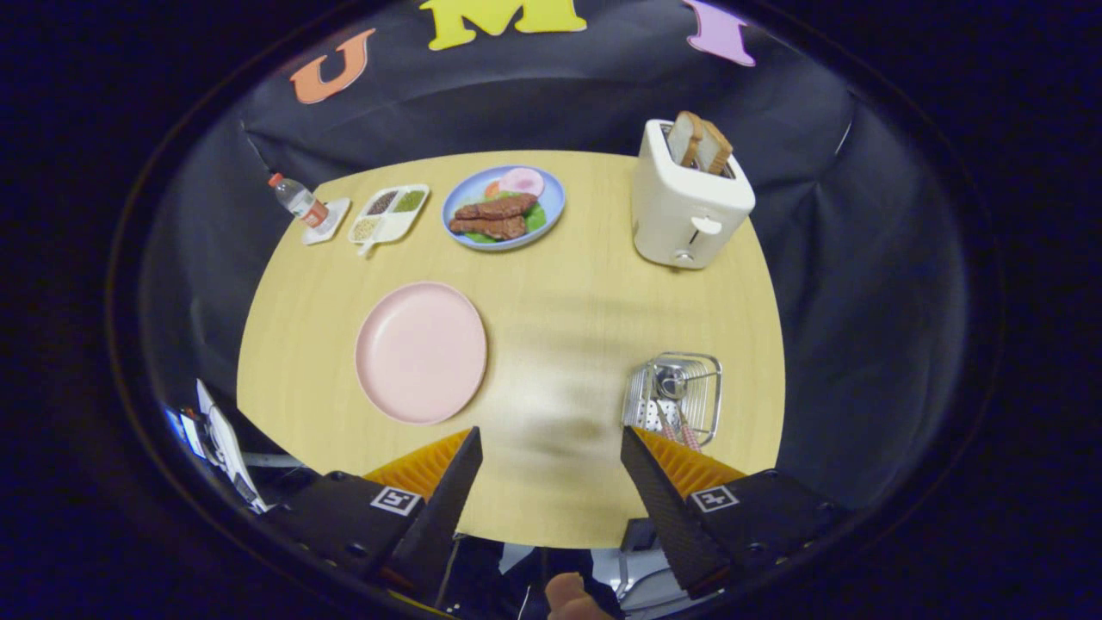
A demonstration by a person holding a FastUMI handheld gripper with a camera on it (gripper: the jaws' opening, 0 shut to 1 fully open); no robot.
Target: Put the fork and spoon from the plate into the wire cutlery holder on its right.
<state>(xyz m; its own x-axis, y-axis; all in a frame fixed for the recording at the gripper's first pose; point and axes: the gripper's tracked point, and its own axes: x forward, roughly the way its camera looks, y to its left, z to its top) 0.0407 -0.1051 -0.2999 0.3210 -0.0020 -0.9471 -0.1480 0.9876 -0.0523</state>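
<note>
**Plate bare, cutlery standing in the wire holder, fingers spread and empty**

Your gripper [551, 443] hangs above the near edge of a round wooden table [560, 284], its two fingers spread wide apart and grasping nothing; bare tabletop shows between them.

The pink plate [421, 351] lies ahead of your left finger, toward the table's left edge. Nothing rests on it.

The wire holder [676, 398] stands near the table's right edge, just beyond the tip of your right finger and almost touching it in this view. Inside it stand the fork and spoon [676, 405]: a shiny spoon bowl points up toward the camera, and thin handles with reddish ends slope down toward the near side of the basket. Their long axes run roughly upright, leaning a little. Which handle belongs to which piece is too small to tell.

Judging from the bare plate and the filled holder, the task looks finished; any further move would only be drawing back. The holder lies to the right of your fingers, the plate to the left.

Along the far edge sit a small bottle [297, 200], a divided tray [389, 213], a blue plate of food [504, 207] and a white toaster [687, 200] holding bread.
</note>
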